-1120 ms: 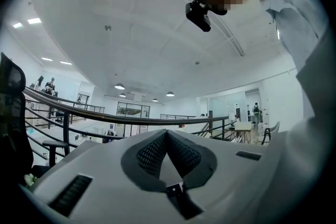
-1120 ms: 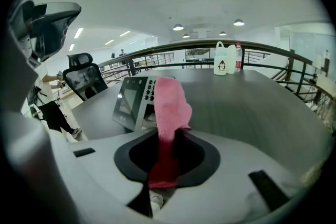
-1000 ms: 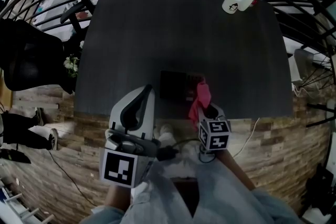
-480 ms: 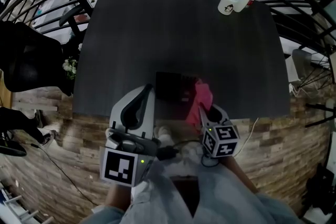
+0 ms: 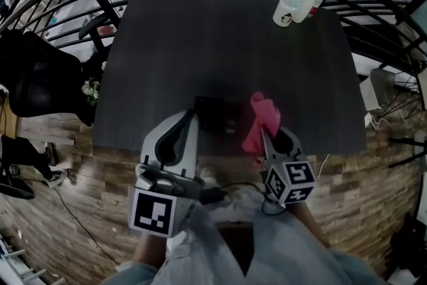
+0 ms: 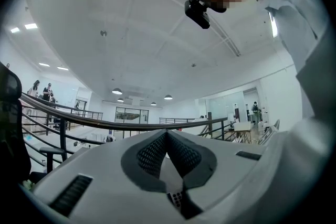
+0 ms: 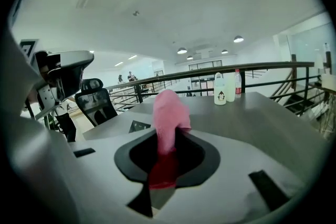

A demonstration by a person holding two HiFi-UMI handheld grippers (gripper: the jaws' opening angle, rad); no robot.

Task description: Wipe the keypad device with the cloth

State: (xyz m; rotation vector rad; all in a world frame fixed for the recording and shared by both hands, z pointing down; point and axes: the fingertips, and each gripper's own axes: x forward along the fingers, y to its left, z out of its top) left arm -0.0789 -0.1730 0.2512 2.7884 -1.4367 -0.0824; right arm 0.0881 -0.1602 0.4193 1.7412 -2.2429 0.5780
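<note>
One cloth (image 5: 261,123) is clamped by the right hand-held gripper (image 7: 164,144) beside one keypad device (image 5: 217,115). The left hand-held gripper (image 6: 167,136) is closed, empty. Two bottles (image 5: 297,5) are set beyond on the dark worktop (image 5: 227,43).

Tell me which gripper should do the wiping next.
Right. The right gripper is shut on the pink cloth, just beside the keypad device; the left gripper is shut and empty.

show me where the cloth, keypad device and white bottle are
cloth (image 5: 262,120): head view, middle of the pink bunch
keypad device (image 5: 215,113): head view, centre of its dark top
white bottle (image 5: 289,7): head view, its body by the label
</note>
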